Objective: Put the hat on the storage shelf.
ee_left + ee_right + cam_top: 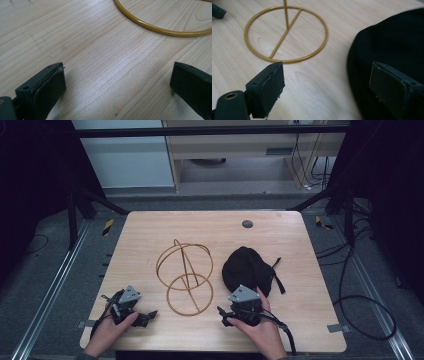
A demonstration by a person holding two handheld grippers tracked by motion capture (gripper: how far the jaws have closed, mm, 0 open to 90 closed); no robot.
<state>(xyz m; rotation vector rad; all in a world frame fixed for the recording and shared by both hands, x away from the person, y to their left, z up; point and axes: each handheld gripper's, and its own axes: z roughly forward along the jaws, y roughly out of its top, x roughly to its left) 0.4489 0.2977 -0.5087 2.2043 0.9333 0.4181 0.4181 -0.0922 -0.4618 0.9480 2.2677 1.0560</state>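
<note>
Both grippers rest on the table (150, 330), fingers spread wide and empty: left gripper (145, 316) beside the gold wire stand (185, 277), right gripper (225, 316) just beside the black cap (245, 267) (lying right of the stand).

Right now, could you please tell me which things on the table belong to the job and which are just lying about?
For the job:
- black cap, just beyond the open right claw
- gold wire stand, between the claws
- open left claw

Lying about:
- grey disc set in the table at its far edge
</note>
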